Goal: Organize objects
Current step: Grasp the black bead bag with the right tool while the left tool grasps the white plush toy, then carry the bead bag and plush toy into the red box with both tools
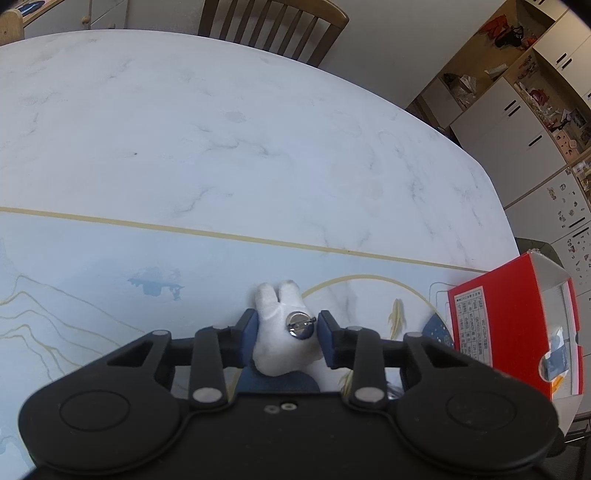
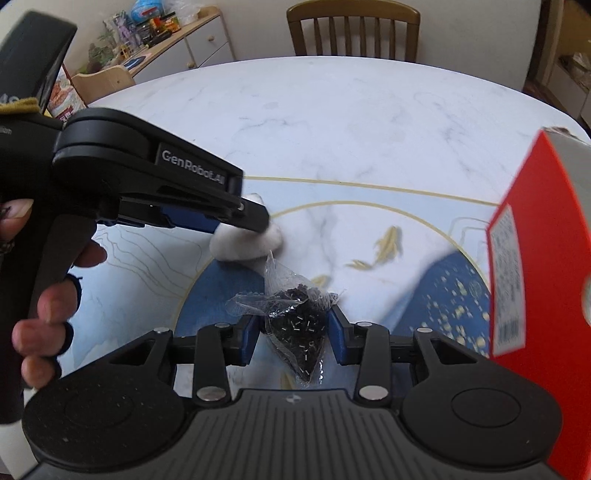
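A small white plush (image 1: pixel 271 306) with a round silver pin (image 1: pixel 301 325) on its back lies between the blue pads of my left gripper (image 1: pixel 287 334), which is shut on it, low over the patterned mat. From the right wrist view, the left gripper (image 2: pixel 258 221) reaches in from the left, over the same plush (image 2: pixel 240 247). My right gripper (image 2: pixel 294 332) is shut on a clear plastic bag of small black beads (image 2: pixel 295 317), held above the mat. A red open box (image 1: pixel 509 317) stands at the table's right edge, close to the right gripper (image 2: pixel 535 258).
The white marble table (image 1: pixel 221 129) stretches far ahead. A pale mat with gold lines and a dark blue patch (image 2: pixel 207 295) covers the near part. A wooden chair (image 2: pixel 352 33) stands at the far side. A hand (image 2: pixel 48 306) grips the left tool's handle.
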Available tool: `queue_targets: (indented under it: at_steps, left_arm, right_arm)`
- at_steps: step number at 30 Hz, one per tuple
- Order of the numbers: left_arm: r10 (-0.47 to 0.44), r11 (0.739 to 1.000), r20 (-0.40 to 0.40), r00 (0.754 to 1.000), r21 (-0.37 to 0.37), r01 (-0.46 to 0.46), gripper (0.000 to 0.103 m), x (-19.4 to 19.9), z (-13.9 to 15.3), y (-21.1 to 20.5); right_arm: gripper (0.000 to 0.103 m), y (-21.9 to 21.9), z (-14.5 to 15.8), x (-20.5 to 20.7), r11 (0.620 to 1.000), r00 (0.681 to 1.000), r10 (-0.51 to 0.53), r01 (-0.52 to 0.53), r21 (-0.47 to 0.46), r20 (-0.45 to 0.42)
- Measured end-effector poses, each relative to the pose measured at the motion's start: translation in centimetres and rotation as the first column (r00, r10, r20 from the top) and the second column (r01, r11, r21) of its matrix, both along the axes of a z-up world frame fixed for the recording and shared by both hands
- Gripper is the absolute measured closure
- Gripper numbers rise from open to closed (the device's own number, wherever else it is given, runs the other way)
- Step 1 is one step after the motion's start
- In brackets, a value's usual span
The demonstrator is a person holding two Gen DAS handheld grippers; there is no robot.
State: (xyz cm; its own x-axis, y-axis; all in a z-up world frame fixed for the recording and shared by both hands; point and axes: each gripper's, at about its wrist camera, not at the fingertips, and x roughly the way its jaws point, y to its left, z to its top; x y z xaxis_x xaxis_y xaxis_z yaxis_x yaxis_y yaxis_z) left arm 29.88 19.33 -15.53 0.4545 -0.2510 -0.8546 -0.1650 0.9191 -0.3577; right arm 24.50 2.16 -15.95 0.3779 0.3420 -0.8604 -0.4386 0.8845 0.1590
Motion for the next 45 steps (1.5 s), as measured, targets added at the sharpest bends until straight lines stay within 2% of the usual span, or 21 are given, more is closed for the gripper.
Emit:
queue_targets:
  at_steps: [6,12,20,28,32,45]
  left_arm:
    - [-0.020,1.000,0.005,1.000,0.018,0.020,0.071,-0.6,0.0,-0.3]
    - [-0.051,0.999,0.018,0.999,-0.009,0.051,0.072,-1.8,1.3,-0.3]
    - [-0.117,0.992,0.060,0.991,-0.046,0.120,0.072,-4.7,4.7,-1.9]
    - [-0.181,0.979,0.158,0.971,-0.064,0.192,0.072,-7.0,9.5,-4.8]
    - [-0.210,0.972,0.180,0.961,-0.070,0.225,0.072,-7.7,11.0,-6.7]
    - [-0.312,0.945,0.204,0.928,-0.039,0.326,0.071,-8.4,12.9,-14.4]
  right_arm:
    - [0.065,-1.1,1.2,-0.9,1.000,1.000,-0.017,0.017,0.015,-0.003]
    - [0.065,-3.0,4.3,-3.6,0.999,1.000,-0.015,0.014,0.048,0.021]
    - [0.065,-6.2,8.1,-5.7,0.996,0.997,-0.055,0.051,0.071,0.060]
    - [0.065,-9.9,11.2,-6.9,0.992,0.988,-0.106,0.098,0.078,0.108]
    - [0.065,-11.9,12.2,-7.0,0.990,0.984,-0.129,0.122,0.065,0.125]
    - [0.065,-18.9,13.4,-5.9,0.981,0.970,-0.185,0.174,0.079,0.158]
